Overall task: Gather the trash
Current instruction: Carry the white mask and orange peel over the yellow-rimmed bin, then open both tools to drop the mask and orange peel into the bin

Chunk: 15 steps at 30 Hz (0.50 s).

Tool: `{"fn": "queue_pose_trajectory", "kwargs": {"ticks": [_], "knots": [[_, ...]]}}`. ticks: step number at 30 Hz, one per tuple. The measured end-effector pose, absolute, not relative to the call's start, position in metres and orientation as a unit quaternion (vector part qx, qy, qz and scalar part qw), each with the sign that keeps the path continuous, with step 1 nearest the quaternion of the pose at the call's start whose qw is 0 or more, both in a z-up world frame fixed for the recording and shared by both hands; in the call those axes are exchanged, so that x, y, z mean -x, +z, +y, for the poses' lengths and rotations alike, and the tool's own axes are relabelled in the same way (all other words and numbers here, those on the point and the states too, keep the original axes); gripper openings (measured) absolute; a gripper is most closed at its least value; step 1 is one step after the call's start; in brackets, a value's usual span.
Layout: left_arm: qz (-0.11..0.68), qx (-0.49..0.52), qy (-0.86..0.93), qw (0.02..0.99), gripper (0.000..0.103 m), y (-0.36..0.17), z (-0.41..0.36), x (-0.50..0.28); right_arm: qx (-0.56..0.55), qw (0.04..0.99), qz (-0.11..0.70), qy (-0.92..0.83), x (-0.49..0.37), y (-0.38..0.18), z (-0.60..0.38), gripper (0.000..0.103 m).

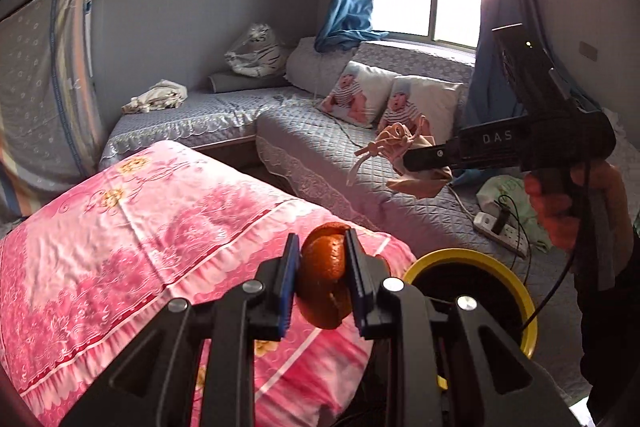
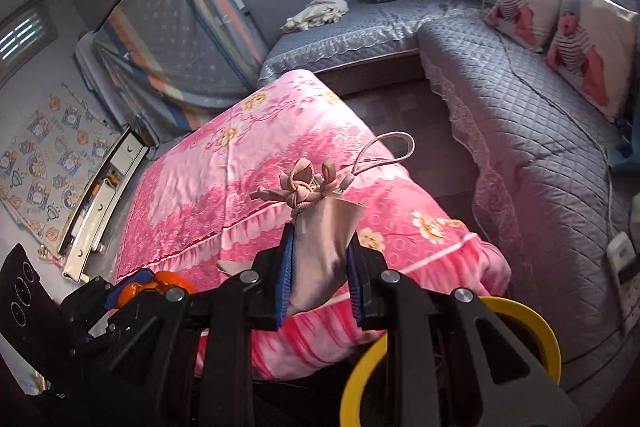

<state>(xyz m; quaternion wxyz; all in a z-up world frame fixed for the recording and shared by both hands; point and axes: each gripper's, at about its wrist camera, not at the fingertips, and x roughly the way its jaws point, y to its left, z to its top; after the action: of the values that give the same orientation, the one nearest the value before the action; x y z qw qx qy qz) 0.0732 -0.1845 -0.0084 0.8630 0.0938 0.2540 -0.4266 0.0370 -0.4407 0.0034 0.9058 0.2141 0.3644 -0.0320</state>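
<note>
Two loads up, both mid-carry: left tongs [image 1: 322, 281] closed on an orange peel [image 1: 324, 279], held over the pink quilt [image 1: 160, 227], with the yellow-rimmed bin [image 1: 472, 259] just right of and below them. Right tongs [image 2: 320, 275] pinch a small beige drawstring pouch [image 2: 324, 247], bin rim [image 2: 520, 311] below and to their right. Judged step: transport to bin; next, bring each load over the opening, then spread the tongs.
</note>
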Motion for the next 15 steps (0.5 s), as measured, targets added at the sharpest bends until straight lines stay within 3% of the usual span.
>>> {"fn": "queue_pose_trajectory", "kwargs": {"ticks": [15], "knots": [[0.290, -0.170, -0.561, 0.757, 0.022, -0.053, -0.294, -0.010, -0.287, 0.873, 0.358, -0.167, 0.101, -0.062, -0.516, 0.023]]}}
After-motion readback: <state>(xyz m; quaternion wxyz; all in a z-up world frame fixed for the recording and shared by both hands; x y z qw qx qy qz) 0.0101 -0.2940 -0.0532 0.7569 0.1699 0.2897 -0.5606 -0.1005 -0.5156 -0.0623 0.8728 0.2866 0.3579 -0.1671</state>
